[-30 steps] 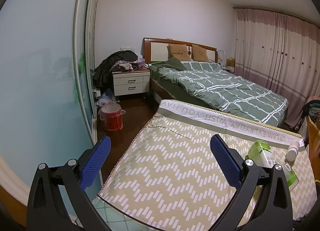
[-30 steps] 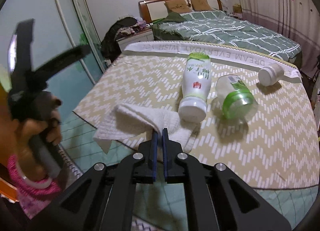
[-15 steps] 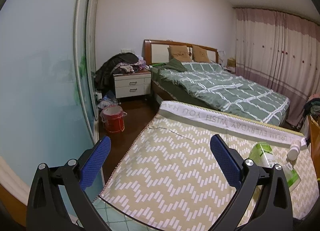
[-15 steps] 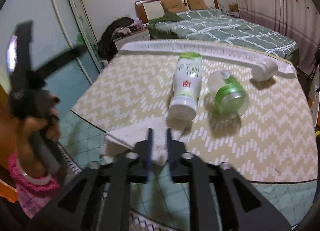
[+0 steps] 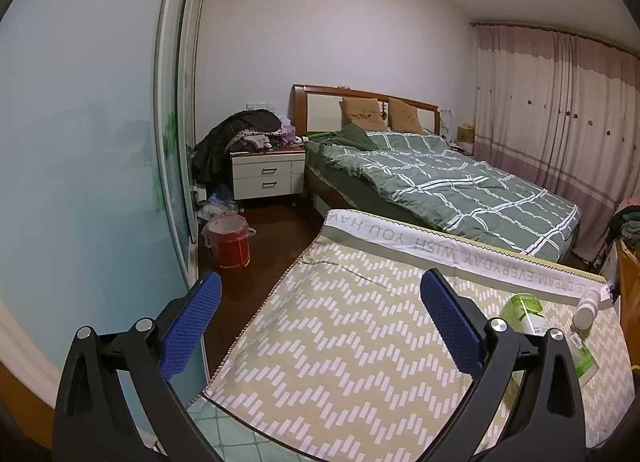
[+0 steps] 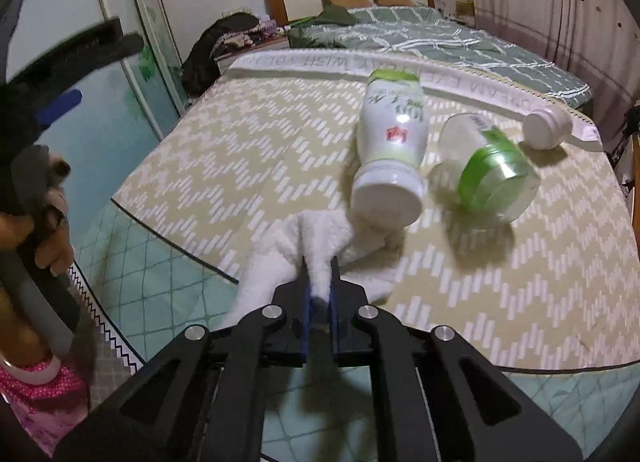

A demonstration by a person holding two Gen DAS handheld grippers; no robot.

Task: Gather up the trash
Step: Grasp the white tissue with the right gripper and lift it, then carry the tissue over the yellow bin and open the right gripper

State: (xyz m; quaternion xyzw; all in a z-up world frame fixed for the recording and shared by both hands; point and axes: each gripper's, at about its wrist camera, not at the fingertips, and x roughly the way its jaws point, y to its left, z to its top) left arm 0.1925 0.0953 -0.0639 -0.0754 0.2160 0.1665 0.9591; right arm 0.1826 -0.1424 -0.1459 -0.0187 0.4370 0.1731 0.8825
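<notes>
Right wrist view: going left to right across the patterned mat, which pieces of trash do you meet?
White paper towel pinched in the right claw → white bottle with green label → clear jar with green band → small white bottle.

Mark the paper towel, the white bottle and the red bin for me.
paper towel (image 6: 320, 238), right wrist view, raised fold just ahead of the fingers
white bottle (image 6: 394, 130), right wrist view, middle of its label
red bin (image 5: 229, 248), left wrist view, front wall
</notes>
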